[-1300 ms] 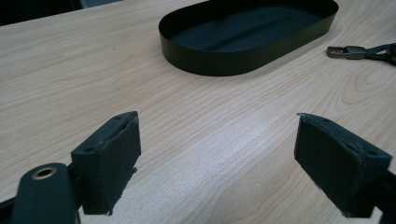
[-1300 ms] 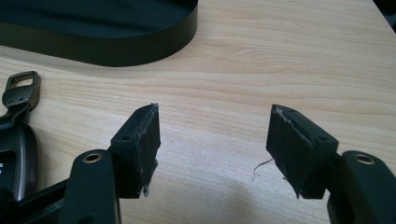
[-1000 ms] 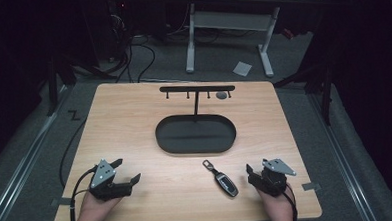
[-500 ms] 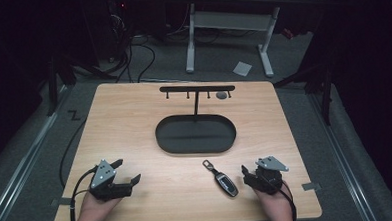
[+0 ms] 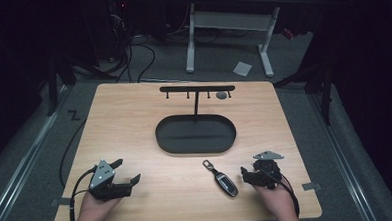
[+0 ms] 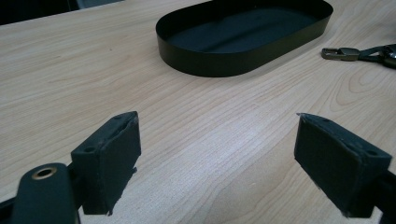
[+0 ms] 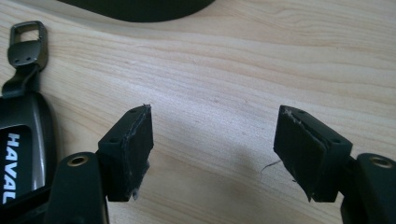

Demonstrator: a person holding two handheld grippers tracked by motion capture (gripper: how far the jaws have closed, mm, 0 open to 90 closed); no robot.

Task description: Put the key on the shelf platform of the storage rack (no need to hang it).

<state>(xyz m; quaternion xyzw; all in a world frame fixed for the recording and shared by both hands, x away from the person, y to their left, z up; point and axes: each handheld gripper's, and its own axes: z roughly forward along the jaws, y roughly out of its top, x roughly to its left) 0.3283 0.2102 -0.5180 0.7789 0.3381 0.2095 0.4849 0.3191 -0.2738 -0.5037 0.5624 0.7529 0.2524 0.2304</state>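
Note:
A black car key fob (image 5: 224,181) with a short strap and metal clasp lies on the wooden table, in front of the oval tray. My right gripper (image 5: 246,176) rests just right of it, open, jaws pointing left at the fob without touching it. In the right gripper view the fob (image 7: 22,135) lies left of the open right gripper (image 7: 214,140), outside its left jaw. My left gripper (image 5: 127,172) sits near the front left, open and with nothing in it. In the left gripper view, bare wood lies between the jaws of the left gripper (image 6: 215,140), and the clasp (image 6: 340,53) lies far right.
A black oval tray (image 5: 160,137) sits mid-table and holds nothing. A thin post behind it carries a black rack (image 5: 197,88) with small hooks. A small grey disc (image 5: 222,95) lies by the rack. The table's front edge is close behind both hands.
My right gripper has slid a little to the left, closer to the key fob. The left gripper and the fob have stayed put.

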